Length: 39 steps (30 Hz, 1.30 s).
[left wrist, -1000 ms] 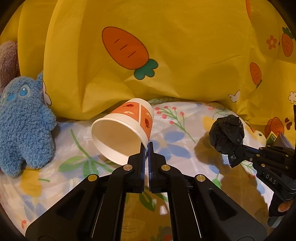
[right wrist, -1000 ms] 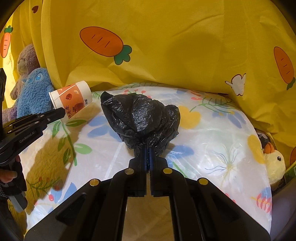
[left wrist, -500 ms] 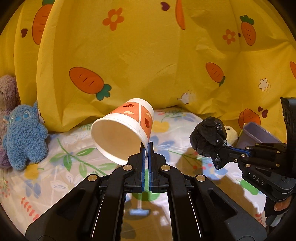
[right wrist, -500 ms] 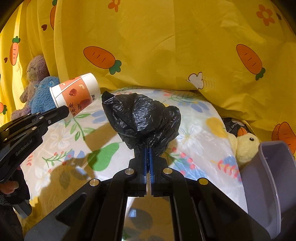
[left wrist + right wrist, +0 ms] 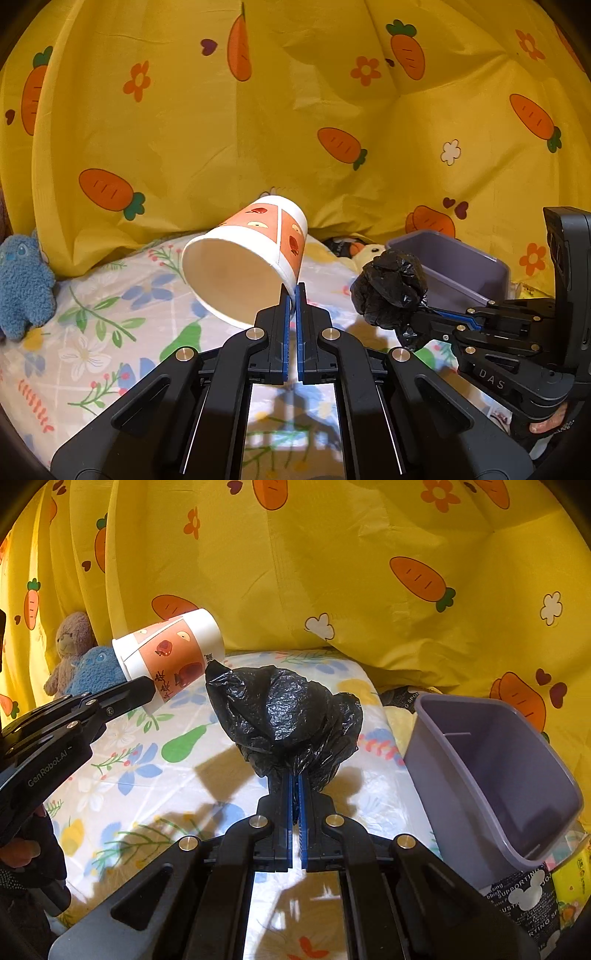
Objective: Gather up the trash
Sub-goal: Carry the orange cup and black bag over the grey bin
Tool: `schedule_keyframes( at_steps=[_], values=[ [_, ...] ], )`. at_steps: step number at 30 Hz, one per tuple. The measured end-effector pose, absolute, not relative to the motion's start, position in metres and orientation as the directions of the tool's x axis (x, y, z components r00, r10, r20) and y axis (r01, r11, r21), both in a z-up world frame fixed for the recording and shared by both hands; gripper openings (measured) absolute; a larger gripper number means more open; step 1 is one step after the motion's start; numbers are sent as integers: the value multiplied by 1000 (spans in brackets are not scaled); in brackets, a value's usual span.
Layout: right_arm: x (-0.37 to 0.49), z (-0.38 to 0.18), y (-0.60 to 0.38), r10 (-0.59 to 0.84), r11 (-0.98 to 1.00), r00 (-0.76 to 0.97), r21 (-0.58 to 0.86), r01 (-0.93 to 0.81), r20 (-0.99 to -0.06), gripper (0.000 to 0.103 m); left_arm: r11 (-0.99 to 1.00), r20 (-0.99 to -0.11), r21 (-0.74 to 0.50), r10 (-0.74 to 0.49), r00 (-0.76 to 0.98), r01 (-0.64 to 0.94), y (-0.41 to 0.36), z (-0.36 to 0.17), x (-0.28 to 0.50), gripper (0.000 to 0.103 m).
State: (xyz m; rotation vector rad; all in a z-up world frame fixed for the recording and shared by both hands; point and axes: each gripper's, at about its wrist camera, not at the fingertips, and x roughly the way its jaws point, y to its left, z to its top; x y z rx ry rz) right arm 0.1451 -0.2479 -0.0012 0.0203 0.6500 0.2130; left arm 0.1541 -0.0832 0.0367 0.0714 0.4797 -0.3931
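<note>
- Left tongs pinching cup rim, holding it tilted above bed.
- Right tongs clamping black bag, left of purple bin.

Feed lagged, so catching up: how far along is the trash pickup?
Picked up: the left tongs pinch the paper cup by its rim; the right tongs clamp the crumpled black bag. Both hang above the bed. Left to do: dropping them in the purple bin, which looks empty so far.
</note>
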Motion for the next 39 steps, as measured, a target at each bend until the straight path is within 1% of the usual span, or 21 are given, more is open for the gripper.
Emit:
schedule_keyframes(
  at_steps=[21,29,33,39],
  values=[
    [121,-6,-340,71,993,819,117,-5,-569,4,832,-481,-19,-493,725,554,-191,30,145,2],
    [126,-5,-377,-31,987,825,114,115,-564,4,783,-490,-31,-553,674,621,-238,35,151,2],
    [130,-9,-393,-78,980,816,106,168,-573,4,756,-501,-49,-584,639,652,-262,34,156,2],
    [140,-15,-412,-102,970,800,121,213,-591,4,720,-522,-107,-628,577,686,-288,27,170,2]
  ],
)
